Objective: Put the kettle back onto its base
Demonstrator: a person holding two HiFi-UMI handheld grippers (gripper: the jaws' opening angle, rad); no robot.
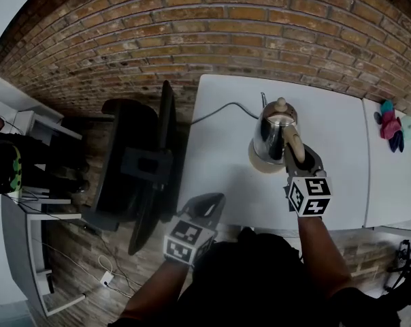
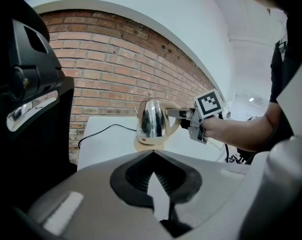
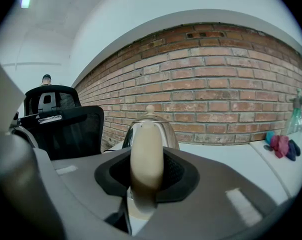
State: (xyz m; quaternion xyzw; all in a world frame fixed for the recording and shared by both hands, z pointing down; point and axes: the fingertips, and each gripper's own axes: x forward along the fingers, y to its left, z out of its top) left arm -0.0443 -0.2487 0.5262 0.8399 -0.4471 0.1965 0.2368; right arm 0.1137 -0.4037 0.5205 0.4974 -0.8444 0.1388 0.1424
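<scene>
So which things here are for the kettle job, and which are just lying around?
For the job: the kettle, its base, the cord, the right tool shut on the kettle's handle.
Just lying about: the black chair, the pink and blue things, the spray bottle, the empty left tool.

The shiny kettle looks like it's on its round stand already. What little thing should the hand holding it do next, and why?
Probably open the right gripper and let go. The kettle looks seated upright on its base on the table, while that gripper's jaws are clamped on the beige handle. The left gripper is shut and empty, away from the kettle.
</scene>
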